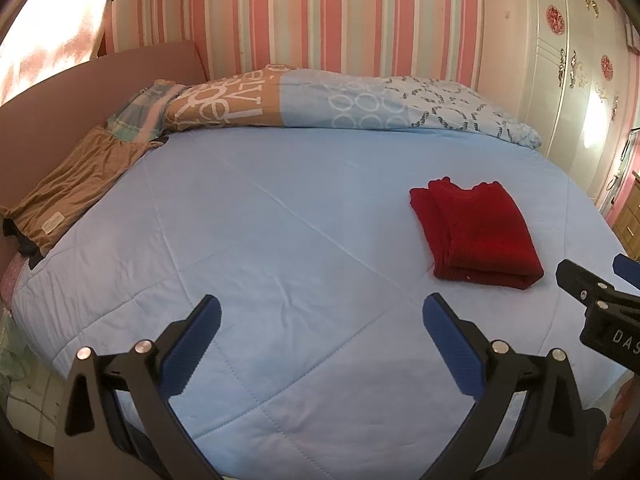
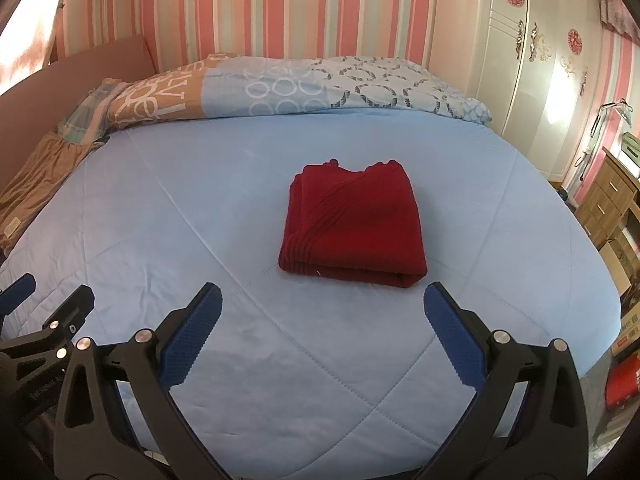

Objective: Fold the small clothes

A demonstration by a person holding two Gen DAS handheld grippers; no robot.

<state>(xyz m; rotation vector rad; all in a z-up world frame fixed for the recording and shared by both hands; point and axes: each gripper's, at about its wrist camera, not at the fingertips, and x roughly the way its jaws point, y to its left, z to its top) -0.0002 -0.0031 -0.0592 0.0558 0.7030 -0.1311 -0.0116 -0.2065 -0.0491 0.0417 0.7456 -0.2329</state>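
a bedroom with a bed covered by a light blue quilt (image 1: 280, 208), seen from two cameras that look forward over hand-held grippers.

at the far left a pink headboard (image 1: 52, 100) rises beside the bed. in front of it a brown garment (image 1: 68, 196) lies along the left edge of the quilt, with a small pale label near its near end. a checked pillow (image 1: 138, 110) sits just beyond it. across the far side of the bed runs a rolled duvet (image 1: 340, 102), tan with white letters on its left part and pale blue with ring patterns to the right. the wall (image 1: 340, 16) behind has pink, white and green stripes.

near the bottom of the left camera's view the left gripper (image 1: 320, 322) hangs over the bare quilt, its two blue-padded fingers (image 1: 192, 348) spread wide with nothing between them.

right of the bed's middle lies a red sweater (image 2: 352, 228), folded into a neat rectangle, flat on the quilt, its folded edge toward the near side. no gripper touches it.

the right gripper (image 2: 322, 312) is just on the near side of the sweater, released, its fingers (image 2: 456, 340) wide apart and empty, the sweater's near edge lying just beyond the fingertips. in the left camera's view this gripper enters from the right edge, near the sweater's right corner.

at the far right stands a white wardrobe (image 2: 520, 60) with gold trim and red round decorations. nearer on the right is a wooden chest of drawers (image 2: 608, 200), and a red box (image 2: 620, 380) sits low beside the bed.
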